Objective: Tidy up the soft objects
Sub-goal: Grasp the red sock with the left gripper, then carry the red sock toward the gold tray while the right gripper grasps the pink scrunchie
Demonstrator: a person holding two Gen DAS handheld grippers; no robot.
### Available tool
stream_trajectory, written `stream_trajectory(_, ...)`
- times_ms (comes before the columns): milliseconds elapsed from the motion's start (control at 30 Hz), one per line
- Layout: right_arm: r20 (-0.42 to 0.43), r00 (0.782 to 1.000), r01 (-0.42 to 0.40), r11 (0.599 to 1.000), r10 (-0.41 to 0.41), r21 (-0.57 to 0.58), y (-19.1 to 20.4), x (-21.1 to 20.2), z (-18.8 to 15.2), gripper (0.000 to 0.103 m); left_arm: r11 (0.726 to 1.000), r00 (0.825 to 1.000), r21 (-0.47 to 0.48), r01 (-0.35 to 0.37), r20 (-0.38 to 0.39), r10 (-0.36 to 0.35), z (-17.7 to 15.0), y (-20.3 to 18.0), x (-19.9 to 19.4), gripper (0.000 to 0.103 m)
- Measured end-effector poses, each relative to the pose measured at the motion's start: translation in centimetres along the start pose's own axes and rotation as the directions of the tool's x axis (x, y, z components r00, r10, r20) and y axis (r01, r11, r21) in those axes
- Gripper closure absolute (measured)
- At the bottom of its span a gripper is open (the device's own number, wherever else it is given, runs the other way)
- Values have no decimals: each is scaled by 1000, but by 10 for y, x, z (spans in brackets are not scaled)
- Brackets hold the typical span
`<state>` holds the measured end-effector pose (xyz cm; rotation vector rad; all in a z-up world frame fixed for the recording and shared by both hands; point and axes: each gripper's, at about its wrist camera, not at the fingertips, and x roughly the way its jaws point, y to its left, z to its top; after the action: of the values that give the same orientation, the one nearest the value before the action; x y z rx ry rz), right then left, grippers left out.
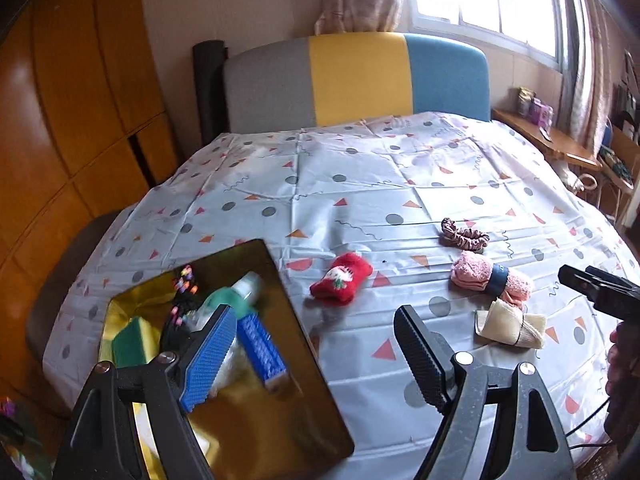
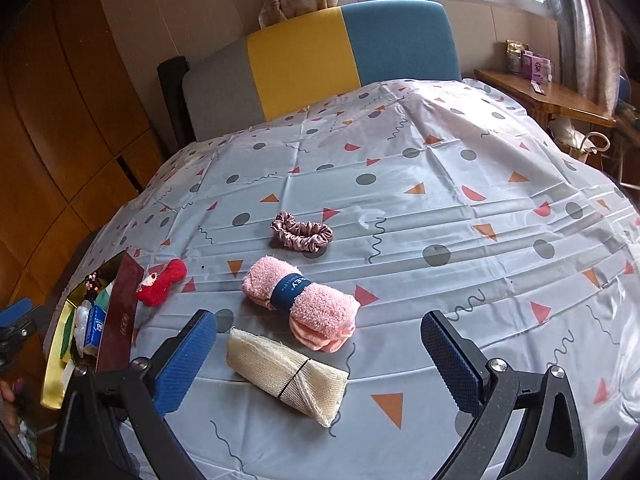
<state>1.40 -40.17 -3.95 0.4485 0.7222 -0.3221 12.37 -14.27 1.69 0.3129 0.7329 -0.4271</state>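
While both tools hung over the bed [image 2: 400,184], nothing was held in either one. The bed had a pale sheet with dots, triangles and squiggly lines on it.

The left hand-held gripper [image 1: 316,356] had its jaws spread wide. It hung above the near right edge of a shiny gold tray [image 1: 280,412] that sat at the left side of the bed. One of its fingers [image 1: 212,356] had a blue bumpy pad. Inside the tray lay a blue box [image 1: 262,354], a green thing [image 1: 130,340], a string of colored beads [image 1: 182,292] and a white and green bottle [image 1: 240,292].

The right hand-held gripper [image 2: 320,358] was spread wide too. It hung low over a cream rolled cloth [image 2: 286,376] with a thin black band around it. The cream roll lay between the two blue pads and was not touching either.

Just behind the cream roll lay a fluffy pink rolled towel [image 2: 304,306] with a dark blue paper band around its middle. The two rolls were very near each other. Farther back sat a pink shiny scrunchie [image 2: 302,234], apart from the towel. To the left lay a small red sock [image 2: 162,282] with a little picture on it, close beside the tray's right edge.

All four soft things lay on the sheet, outside the tray. At the head of the bed stood a gray, yellow and blue headboard [image 2: 320,60].
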Motion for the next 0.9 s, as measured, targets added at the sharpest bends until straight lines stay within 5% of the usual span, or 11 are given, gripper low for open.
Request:
stream_trajectory(267, 27, 999, -24, 1000, 24, 11, -1, -8, 5, 0, 986, 990, 164, 35, -139, -12, 30, -25, 86, 21)
stream_trajectory(600, 38, 999, -14, 997, 12, 69, -19, -8, 9, 0, 967, 956, 256, -14, -280, 89, 29, -47, 177, 21)
stream_trajectory(667, 37, 999, -12, 996, 9, 85, -23, -7, 9, 0, 971, 940, 238, -7, -331, 87, 26, -49, 189, 38)
stream_trajectory(700, 35, 999, -12, 996, 9, 92, -24, -6, 9, 0, 971, 932, 237, 18, -355, 69, 24, -53, 194, 57)
stream_trajectory(800, 21, 1000, -11, 995, 9, 102, -27, -3, 8, 0, 957, 942, 289, -9, -318, 105, 18, -64, 193, 75)
stream_trajectory(900, 10, 1000, -7, 996, 6, 88, -26, 1, 7, 0, 975, 955, 216, 49, -297, 18, 18, -56, 175, 81)
